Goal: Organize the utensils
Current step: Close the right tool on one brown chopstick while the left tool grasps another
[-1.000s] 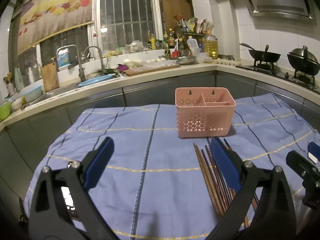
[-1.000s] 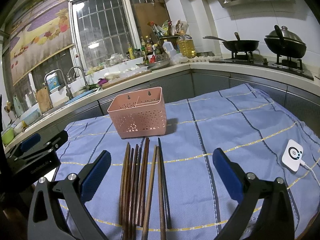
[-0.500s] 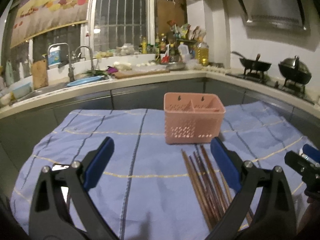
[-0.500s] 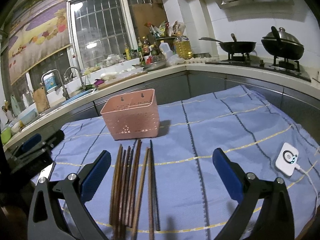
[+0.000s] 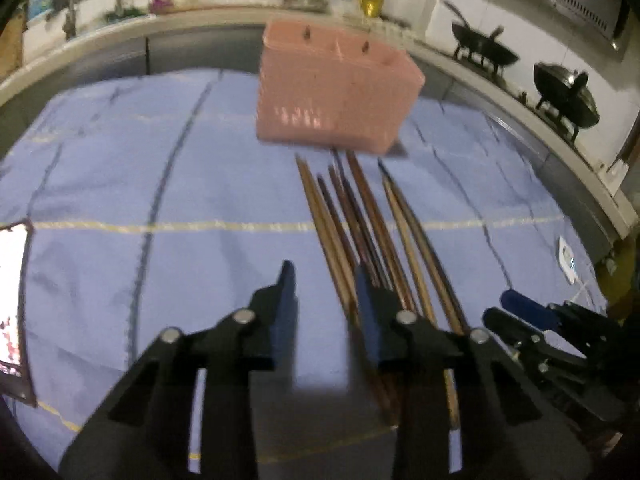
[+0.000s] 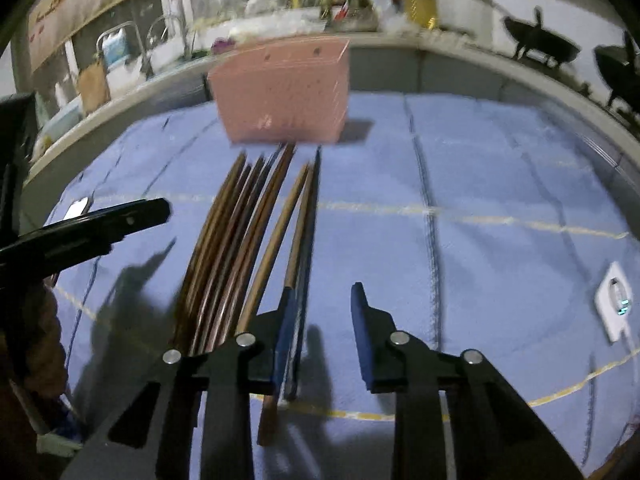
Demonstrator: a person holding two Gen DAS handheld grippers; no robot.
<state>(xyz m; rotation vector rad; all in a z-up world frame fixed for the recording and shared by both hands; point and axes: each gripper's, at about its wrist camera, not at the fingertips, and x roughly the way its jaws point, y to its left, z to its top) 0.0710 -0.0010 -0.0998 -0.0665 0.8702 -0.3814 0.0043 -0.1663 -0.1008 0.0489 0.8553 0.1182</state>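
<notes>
Several brown wooden chopsticks lie side by side on a blue cloth, tips toward a pink perforated utensil basket standing behind them. My left gripper hangs low over the bundle's left edge, jaws closing, with the outermost stick just inside its right finger; the pads do not press on it. My right gripper is at the bundle's right edge, jaws closing, with a dark chopstick beside its left finger and bare cloth in the rest of the gap. Both views are motion-blurred.
A white puck-like device on a cable lies on the cloth at the right. A lit phone sits at the left edge. Behind the cloth runs a counter with a sink and a stove holding dark woks.
Both grippers have dropped and tipped down toward the chopsticks. Their jaws have narrowed from wide open to a small gap, each at one edge of the bundle.
</notes>
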